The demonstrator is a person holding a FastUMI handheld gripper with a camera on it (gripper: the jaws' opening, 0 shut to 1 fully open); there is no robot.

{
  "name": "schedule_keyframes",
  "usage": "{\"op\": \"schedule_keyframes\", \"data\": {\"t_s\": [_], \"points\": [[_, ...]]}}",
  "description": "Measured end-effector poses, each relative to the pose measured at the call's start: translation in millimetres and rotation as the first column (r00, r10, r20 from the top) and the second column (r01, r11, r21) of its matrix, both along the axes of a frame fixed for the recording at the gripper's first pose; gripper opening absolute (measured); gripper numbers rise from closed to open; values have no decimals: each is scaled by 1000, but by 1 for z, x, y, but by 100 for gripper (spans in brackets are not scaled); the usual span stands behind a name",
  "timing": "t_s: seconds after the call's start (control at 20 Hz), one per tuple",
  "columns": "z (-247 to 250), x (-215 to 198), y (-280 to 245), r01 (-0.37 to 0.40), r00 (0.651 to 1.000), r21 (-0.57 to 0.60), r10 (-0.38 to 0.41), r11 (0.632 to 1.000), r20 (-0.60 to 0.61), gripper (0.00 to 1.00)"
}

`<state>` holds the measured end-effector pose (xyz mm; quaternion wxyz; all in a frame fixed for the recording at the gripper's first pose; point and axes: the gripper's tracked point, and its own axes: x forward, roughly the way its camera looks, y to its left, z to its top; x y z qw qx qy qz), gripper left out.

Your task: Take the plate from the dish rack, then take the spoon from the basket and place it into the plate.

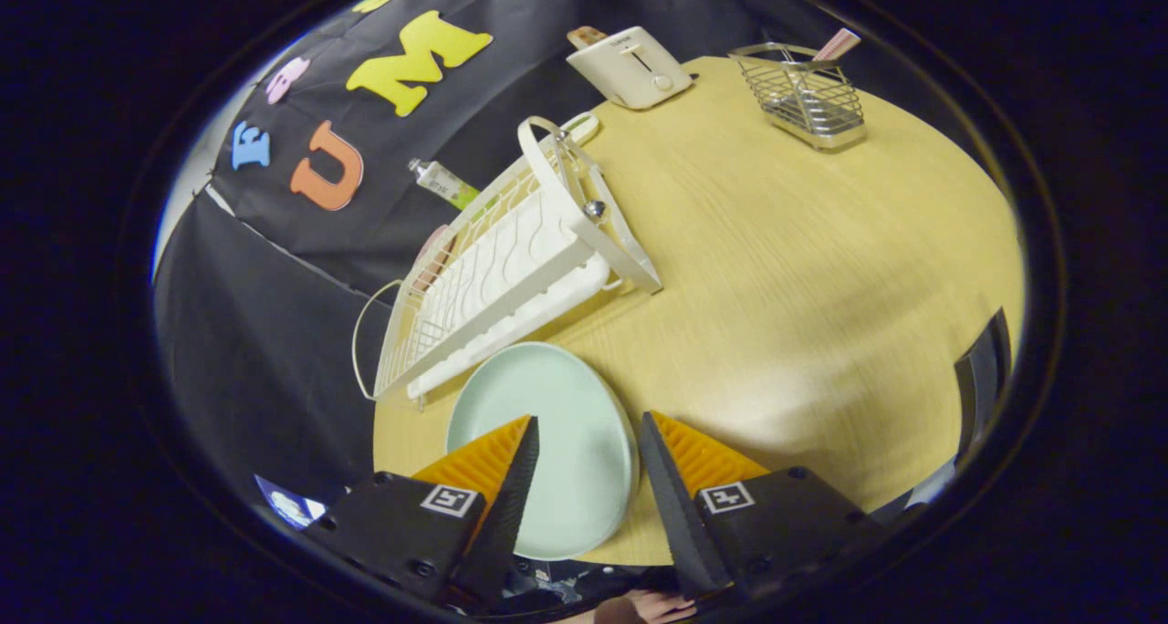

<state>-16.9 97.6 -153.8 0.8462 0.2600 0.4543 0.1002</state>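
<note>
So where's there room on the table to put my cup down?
Best spot is the wide bare wood between the dish rack and the wire basket, running down beside the plate. It's crowded along the wall side, where rack, toaster and a tube sit. The open hand-held gripper hovers over the plate.

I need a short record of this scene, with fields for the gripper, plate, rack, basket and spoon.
gripper: open, fingers apart above the plate
plate: round pale green plate flat on the light wooden table, beside the rack
rack: white wire dish rack, no plate in it
basket: silver wire basket, far beyond the fingers
spoon: pink-handled spoon standing in the basket
</note>
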Motion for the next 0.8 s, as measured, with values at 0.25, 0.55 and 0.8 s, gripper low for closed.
{"op": "schedule_keyframes", "data": {"t_s": [0.25,0.55,0.8], "points": [[25,-5,-20,8,990,-127,9,992,139,90],[67,-7,-98,148,906,-361,20,921,423,91],[108,-11,-186,346,783,-470,26,812,622,97]]}}
